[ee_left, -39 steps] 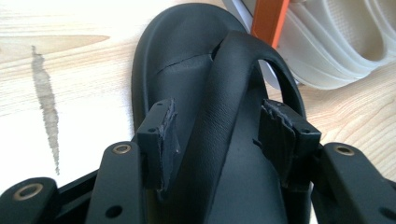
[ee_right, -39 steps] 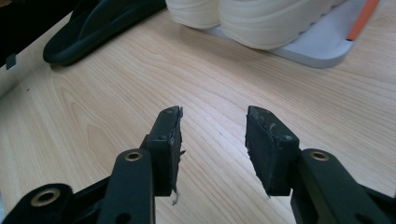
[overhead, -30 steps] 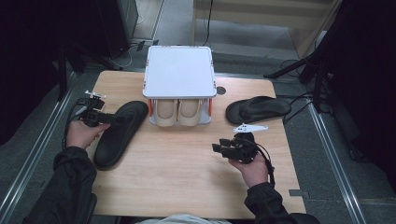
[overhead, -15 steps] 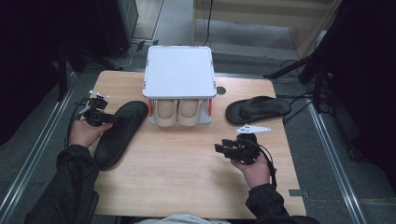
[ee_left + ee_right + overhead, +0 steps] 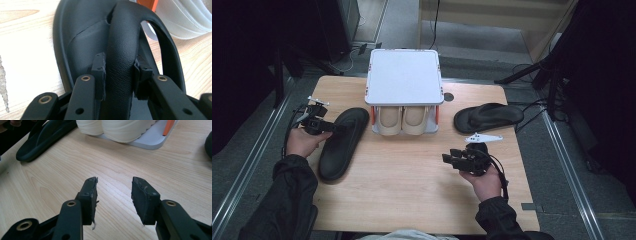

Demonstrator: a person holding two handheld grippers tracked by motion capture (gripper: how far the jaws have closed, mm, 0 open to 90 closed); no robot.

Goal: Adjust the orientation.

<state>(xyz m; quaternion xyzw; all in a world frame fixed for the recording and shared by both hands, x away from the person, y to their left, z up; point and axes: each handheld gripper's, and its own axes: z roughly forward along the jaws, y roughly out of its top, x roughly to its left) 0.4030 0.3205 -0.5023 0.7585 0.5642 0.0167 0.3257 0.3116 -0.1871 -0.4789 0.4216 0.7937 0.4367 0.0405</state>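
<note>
A black flip-flop sandal [image 5: 339, 145] lies on the left of the wooden table [image 5: 412, 185]. My left gripper [image 5: 337, 128] reaches over its toe end. In the left gripper view its jaws have just been closing, and both pads [image 5: 98, 71] now press the sides of the sandal's thick strap [image 5: 123, 37]. The second black sandal [image 5: 487, 117] lies at the right, beside the rack. My right gripper [image 5: 447, 159] hovers over bare wood near the front right, jaws apart with nothing between them [image 5: 114, 186].
A white two-level shoe rack [image 5: 404, 77] stands at the back middle with a pair of beige shoes [image 5: 402, 120] on its lower shelf. The right gripper view shows those shoes [image 5: 117, 127] and the left sandal [image 5: 37, 137] farther off.
The left gripper's jaws have drawn together onto the sandal's strap. Both hands stay where they were, and the right gripper's jaws are unchanged.
</note>
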